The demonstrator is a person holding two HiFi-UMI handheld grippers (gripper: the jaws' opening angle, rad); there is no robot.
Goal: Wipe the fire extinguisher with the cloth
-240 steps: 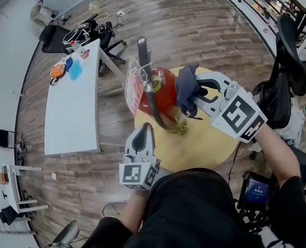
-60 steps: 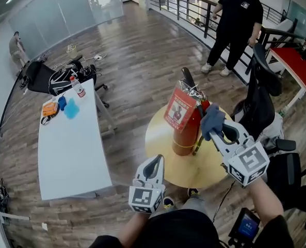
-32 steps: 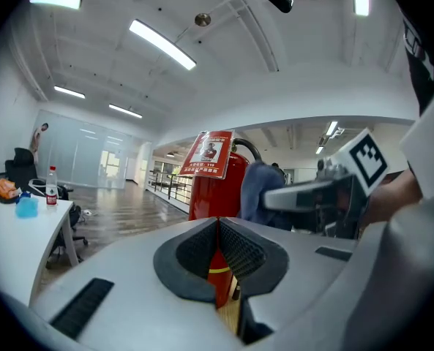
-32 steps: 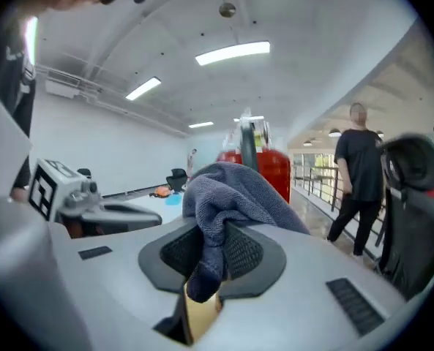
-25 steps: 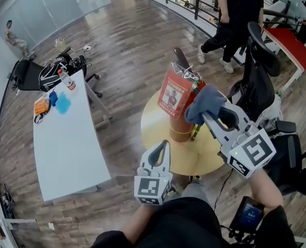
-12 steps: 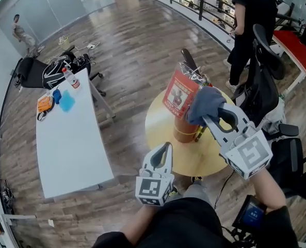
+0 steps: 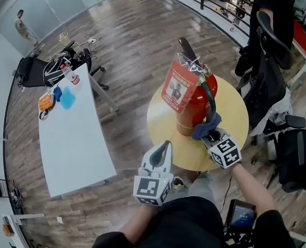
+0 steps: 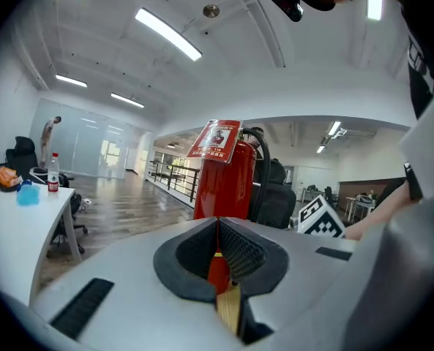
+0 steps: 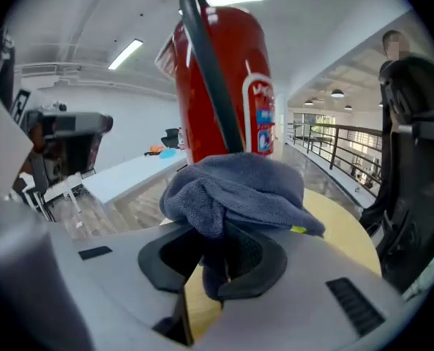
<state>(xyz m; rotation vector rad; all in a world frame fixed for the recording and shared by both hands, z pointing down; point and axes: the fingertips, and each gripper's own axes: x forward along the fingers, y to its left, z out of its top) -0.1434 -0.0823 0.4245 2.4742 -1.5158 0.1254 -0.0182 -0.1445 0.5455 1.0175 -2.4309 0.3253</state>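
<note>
Over yellow round table [image 7: 160,130], near edge | right gripper [image 7: 212,136] clamping blue-grey terry cloth [image 7: 204,130] has dropped low on red fire extinguisher [image 7: 196,105], so lower body's probably getting wiped | left gripper [image 7: 160,150] closed, empty

The extinguisher [image 7: 196,105] is red, with a black hose [image 7: 211,98] and a red and white tag [image 7: 177,87]. The cloth [image 9: 238,185] is grey-blue. The table [image 7: 163,133] is yellow. The left gripper [image 7: 164,148] and the right gripper [image 9: 224,251] are grey, with black and white square markers [image 7: 148,187]. The floor [image 7: 127,45] is brown.
</note>
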